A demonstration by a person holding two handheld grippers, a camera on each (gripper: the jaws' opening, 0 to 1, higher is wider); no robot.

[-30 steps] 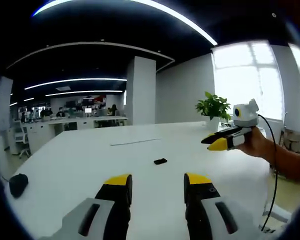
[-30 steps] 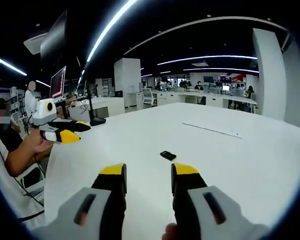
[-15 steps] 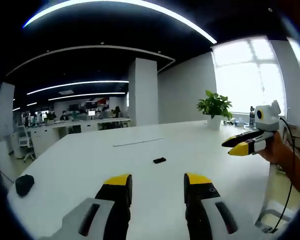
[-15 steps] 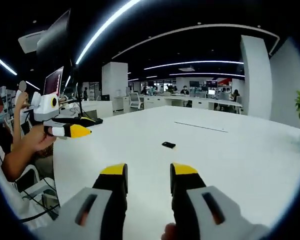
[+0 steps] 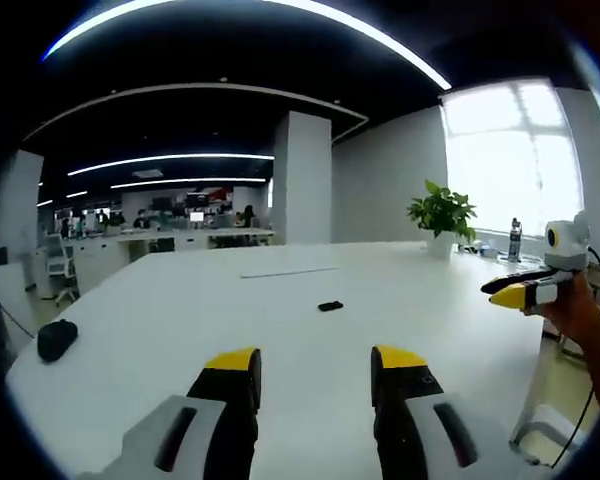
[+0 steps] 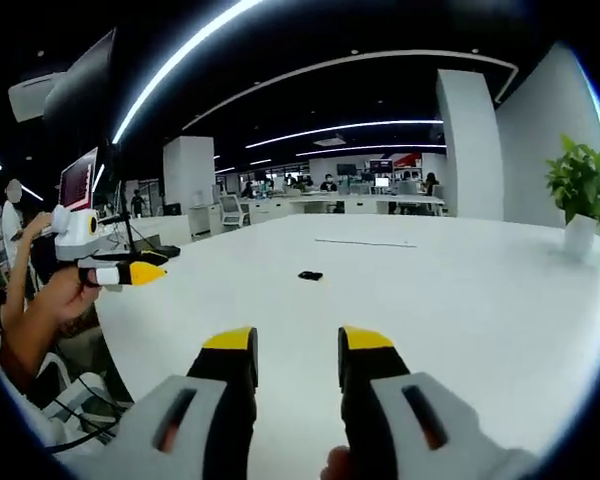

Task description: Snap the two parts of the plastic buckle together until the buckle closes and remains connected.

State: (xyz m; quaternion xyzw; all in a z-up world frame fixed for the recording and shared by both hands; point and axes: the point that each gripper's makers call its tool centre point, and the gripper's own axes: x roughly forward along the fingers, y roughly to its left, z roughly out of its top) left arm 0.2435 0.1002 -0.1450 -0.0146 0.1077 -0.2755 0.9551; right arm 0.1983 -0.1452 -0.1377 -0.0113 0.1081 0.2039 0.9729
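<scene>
A small black buckle (image 5: 330, 306) lies on the white table (image 5: 180, 320), well ahead of my left gripper (image 5: 313, 362), whose yellow-tipped jaws stand open with nothing between them. In the right gripper view the same buckle (image 6: 310, 275) lies far ahead of my right gripper (image 6: 297, 342), also open and empty. I cannot tell whether the buckle is one piece or two. The right gripper (image 5: 525, 290) shows at the right edge of the left gripper view, held in a hand. The left gripper (image 6: 120, 272) shows at the left of the right gripper view.
A black mouse-like object (image 5: 57, 339) lies near the table's left edge. A potted plant (image 5: 442, 215) stands at the far right, with a bottle (image 5: 517, 238) beyond it. A thin strip (image 5: 290, 271) lies past the buckle. Desks and people sit in the background.
Both cameras have swung; the right gripper has slid to the right edge of the left gripper view. The buckle has stayed where it lay. Both grippers remain open.
</scene>
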